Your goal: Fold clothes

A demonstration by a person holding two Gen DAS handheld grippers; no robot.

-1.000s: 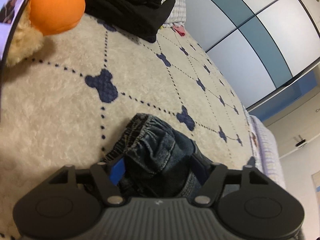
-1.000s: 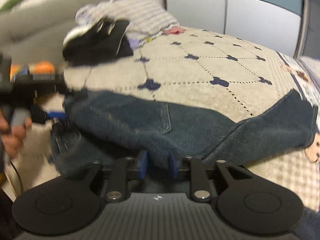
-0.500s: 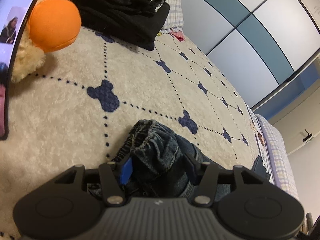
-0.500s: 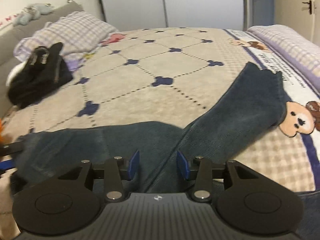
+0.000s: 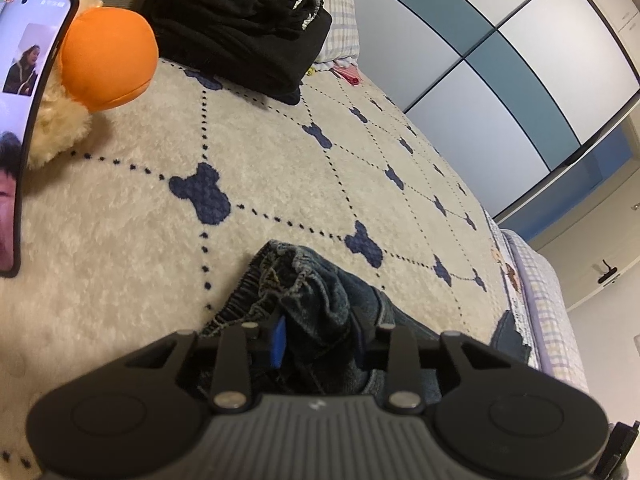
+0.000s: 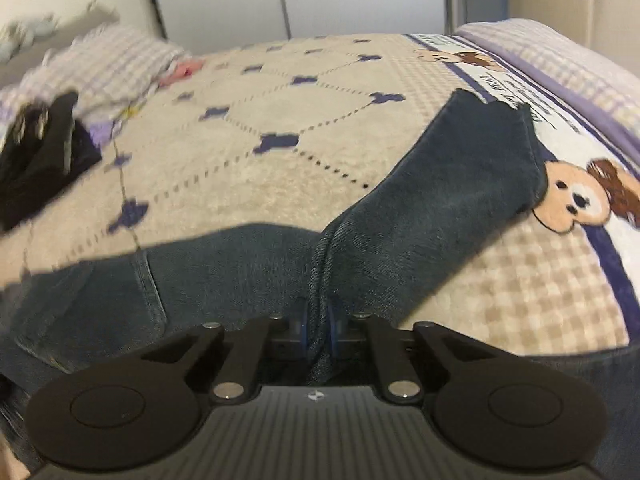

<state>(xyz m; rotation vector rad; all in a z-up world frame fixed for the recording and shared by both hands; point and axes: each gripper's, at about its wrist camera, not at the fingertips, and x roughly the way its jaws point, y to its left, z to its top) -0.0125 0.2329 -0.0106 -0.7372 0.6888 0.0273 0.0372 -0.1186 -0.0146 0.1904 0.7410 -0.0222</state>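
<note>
Item: jeans (image 6: pixel 448 200), dark blue denim, one pair, laid across a beige bed blanket (image 5: pixel 304 184) patterned with navy bear-head motifs and dotted lines. One leg reaches toward the checked border with the cartoon bear (image 6: pixel 576 196); the elastic waistband (image 5: pixel 280 280) is bunched at the opposite end.

Tool, right gripper (image 6: pixel 316 330): jaws narrowed to a sliver, pinching a raised ridge of denim near the crotch seam.

Tool, left gripper (image 5: pixel 320 340): jaws closing, with the gathered waistband between them; blue pad (image 5: pixel 279 340) against the cloth on one side, the other finger partly hidden by fabric, so a firm two-sided hold is not confirmed.

Nearby: folded black garment (image 5: pixel 244 36) at the head of the bed; orange-and-tan plush toy (image 5: pixel 104 64); phone (image 5: pixel 24 120) with a lit screen at the frame edge; checked pillow (image 6: pixel 108 64).

Risks, as judged:
- The right pinch takes a thin fold only; a lift could pull it free.
- The waistband wad is thick and uneven; layers may slide out of the left jaws if they settle short.
- The fleecy blanket may drag on denim and skew the fold.
</note>
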